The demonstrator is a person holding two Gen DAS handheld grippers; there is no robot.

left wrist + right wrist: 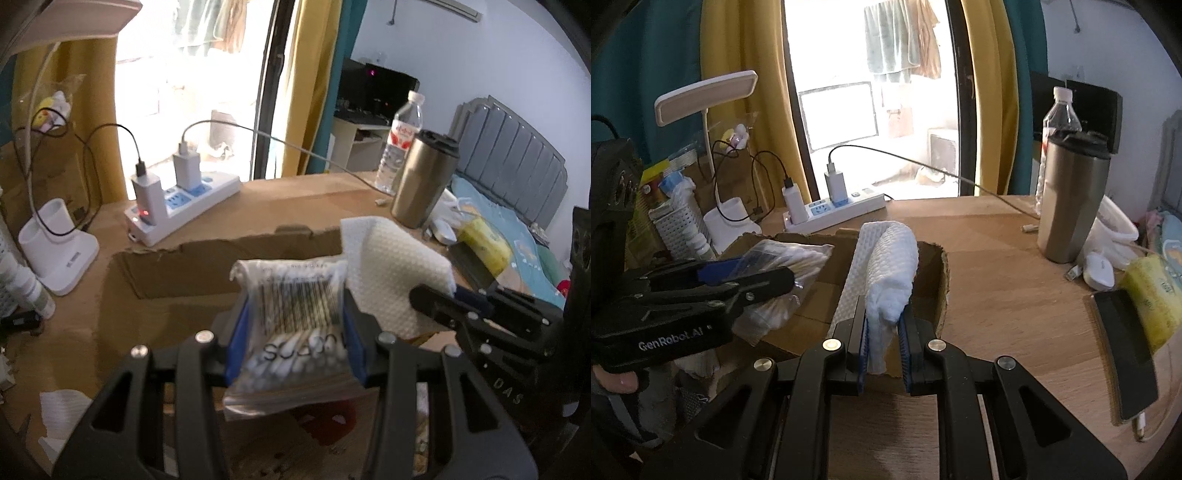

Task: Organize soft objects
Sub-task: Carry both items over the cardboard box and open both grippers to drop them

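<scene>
My left gripper (295, 325) is shut on a clear bag of cotton swabs (295, 310) and holds it over an open cardboard box (207, 254). The bag also shows in the right wrist view (786, 266), held by the left gripper (764, 278). My right gripper (884, 332) is shut on a folded white cloth (890, 266) and holds it above the box's right side (942, 280). In the left wrist view the cloth (391, 266) and the right gripper (443, 295) sit just right of the bag.
A steel tumbler (1071, 199), water bottle (1060, 118), white mouse (1100, 271), yellow tissue pack (1152, 299) and black phone (1126, 350) lie at the right. A power strip (181, 206) with chargers, a lamp base (59, 251) and a white basket (679, 225) stand at back left.
</scene>
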